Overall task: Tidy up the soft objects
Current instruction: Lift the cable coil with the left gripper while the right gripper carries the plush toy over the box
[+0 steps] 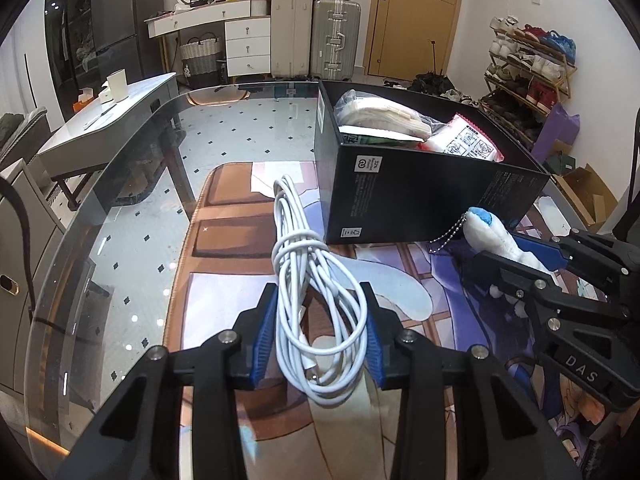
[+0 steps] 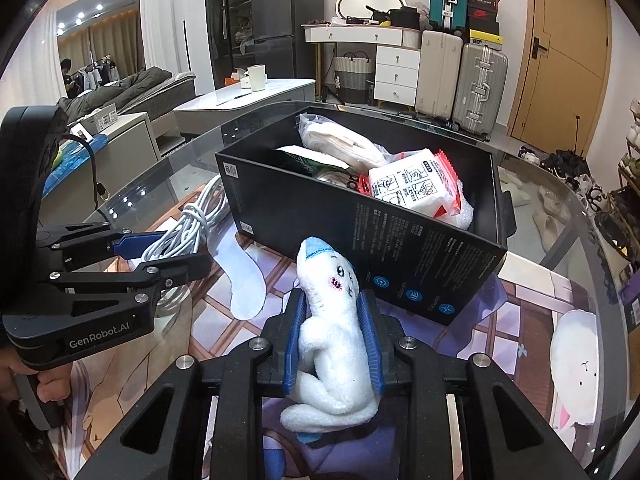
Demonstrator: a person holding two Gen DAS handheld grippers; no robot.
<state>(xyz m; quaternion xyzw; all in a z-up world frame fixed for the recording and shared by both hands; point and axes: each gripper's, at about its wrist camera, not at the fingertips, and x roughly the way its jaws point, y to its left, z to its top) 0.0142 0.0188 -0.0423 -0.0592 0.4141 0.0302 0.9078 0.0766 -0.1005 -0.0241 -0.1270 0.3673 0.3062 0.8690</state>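
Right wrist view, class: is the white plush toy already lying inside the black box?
No. The white plush toy is clamped between the blue pads of the right hand-held gripper, outside the black box.

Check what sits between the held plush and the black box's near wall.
Nothing. In the right wrist view the plush toy, clamped in the right gripper, has only bare printed mat before the black box.

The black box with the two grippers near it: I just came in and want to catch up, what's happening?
A person is tidying soft things into the black box on the glass table. The right gripper is shut on a white plush toy, just short of the box. The left gripper is closed around a bundle of white cable. Bagged items already lie in the box.
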